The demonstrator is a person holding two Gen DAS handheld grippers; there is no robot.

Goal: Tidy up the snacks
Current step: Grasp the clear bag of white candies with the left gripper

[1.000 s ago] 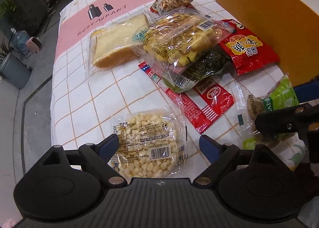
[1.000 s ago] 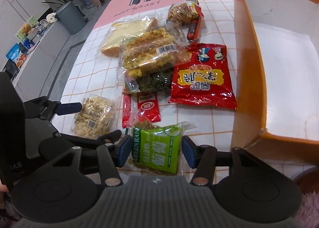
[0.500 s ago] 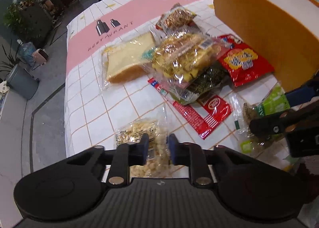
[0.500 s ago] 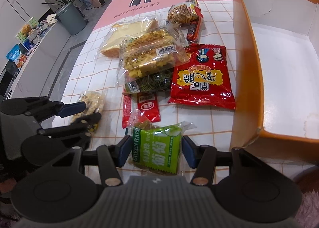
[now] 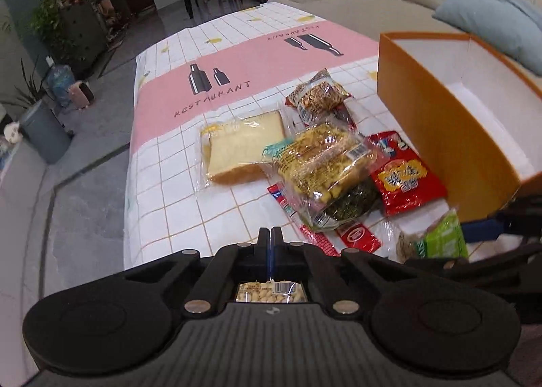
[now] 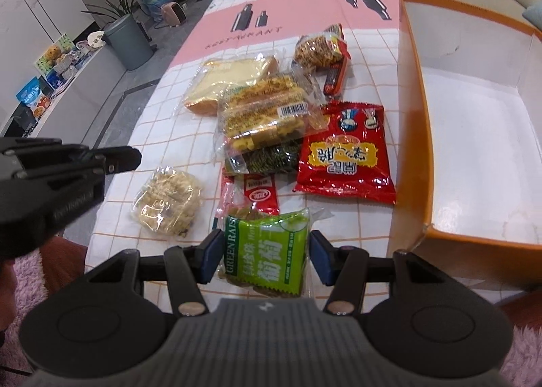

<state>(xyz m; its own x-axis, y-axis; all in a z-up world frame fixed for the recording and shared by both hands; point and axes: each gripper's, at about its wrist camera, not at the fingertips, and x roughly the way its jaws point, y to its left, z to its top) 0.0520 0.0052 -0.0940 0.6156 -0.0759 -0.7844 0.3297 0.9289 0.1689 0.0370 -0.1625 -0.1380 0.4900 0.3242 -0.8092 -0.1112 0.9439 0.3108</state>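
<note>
On the checked tablecloth (image 6: 162,109), the clear bag of puffs (image 6: 167,206) lies below the left gripper (image 5: 271,238), whose fingers are pressed together, maybe not on it. Near it, the right gripper (image 6: 266,256) is spread around the green raisin bag (image 6: 271,251), beside the orange box (image 6: 411,136).

Clear pack of pale puffed kernels (image 6: 167,205) lay flat near table's front edge, well left of pile. Green raisin pack (image 6: 267,253) lay flat at front. Red chip bag (image 6: 347,158) lay beside orange box (image 6: 411,136), which stood open, white inside. Bread slice (image 5: 242,151), yellow cracker pack (image 5: 320,162), dark seaweed pack (image 6: 267,158) overlapped.
</note>
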